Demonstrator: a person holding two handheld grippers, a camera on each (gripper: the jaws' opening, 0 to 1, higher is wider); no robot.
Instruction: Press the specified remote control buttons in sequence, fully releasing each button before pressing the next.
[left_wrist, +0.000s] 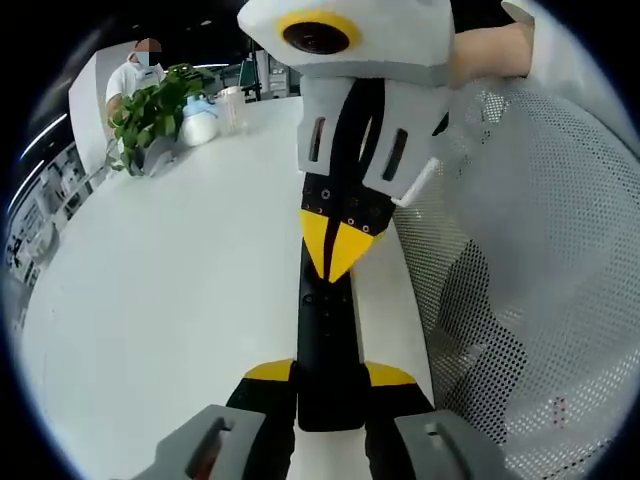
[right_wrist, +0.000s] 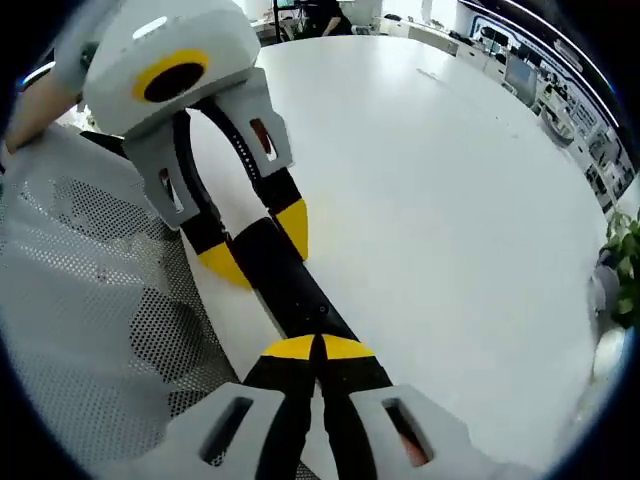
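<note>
White bench (left_wrist: 150, 300), with a potted plant (left_wrist: 150, 115) at its far end and a perforated chair back (left_wrist: 540, 250) beside its edge. Left gripper (left_wrist: 328, 378): yellow-tipped jaws clamped on the near end of the black remote control (left_wrist: 325, 340), which lies along the bench edge. Right gripper (right_wrist: 318, 348): jaws drawn together — tips meeting on the remote's button face, apparently pressing. Risks, as judged: closed tips may bridge two neighbouring buttons; downward force near the edge could tilt the remote in the left grip — or the press may be held, not fully released.
</note>
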